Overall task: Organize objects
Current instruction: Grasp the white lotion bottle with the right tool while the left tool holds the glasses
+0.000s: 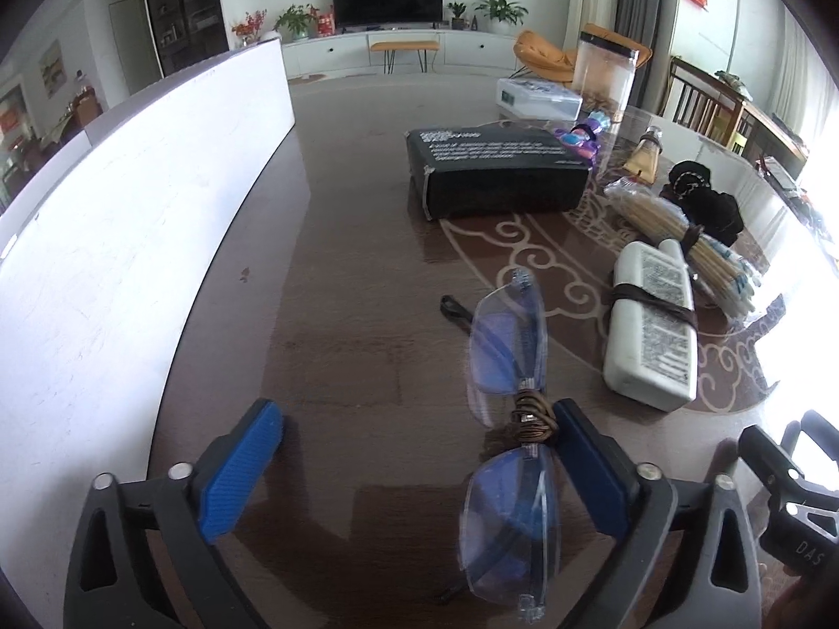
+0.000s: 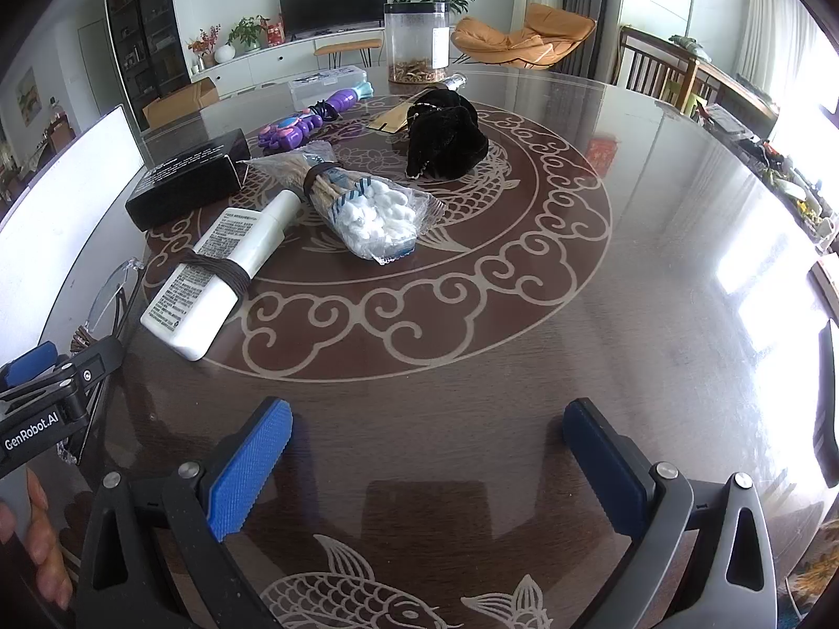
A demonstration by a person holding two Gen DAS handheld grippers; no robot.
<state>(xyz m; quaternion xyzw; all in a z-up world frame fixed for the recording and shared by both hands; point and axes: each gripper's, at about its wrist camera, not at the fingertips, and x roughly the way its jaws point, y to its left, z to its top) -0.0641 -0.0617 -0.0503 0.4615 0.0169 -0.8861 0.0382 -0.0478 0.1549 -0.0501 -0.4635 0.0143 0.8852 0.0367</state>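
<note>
On the dark table (image 1: 356,241), my left gripper (image 1: 419,451) sat low with its jaws spread wide and nothing clamped. The folded glasses (image 1: 511,398) lay lengthwise between the fingers but well off to the right, their wrapped bridge right against the tip of the right blue pad (image 1: 587,472); I couldn't tell if it actually touched. The left pad (image 1: 238,472) was well apart from them. One lens reached forward past the fingertips, the other lay back toward the gripper body. A white board (image 1: 131,241) stood along the left side.

My right gripper (image 2: 427,464) was also wide open and held nothing, over bare table with fish patterning. Ahead and left of it lay a white bottle (image 2: 220,272) with a dark band round it, then a bag of cotton swabs (image 2: 362,209), a black box (image 2: 189,183), a black pouch (image 2: 445,136), a purple toy (image 2: 304,120) and a clear jar (image 2: 417,42) at the far edge.
</note>
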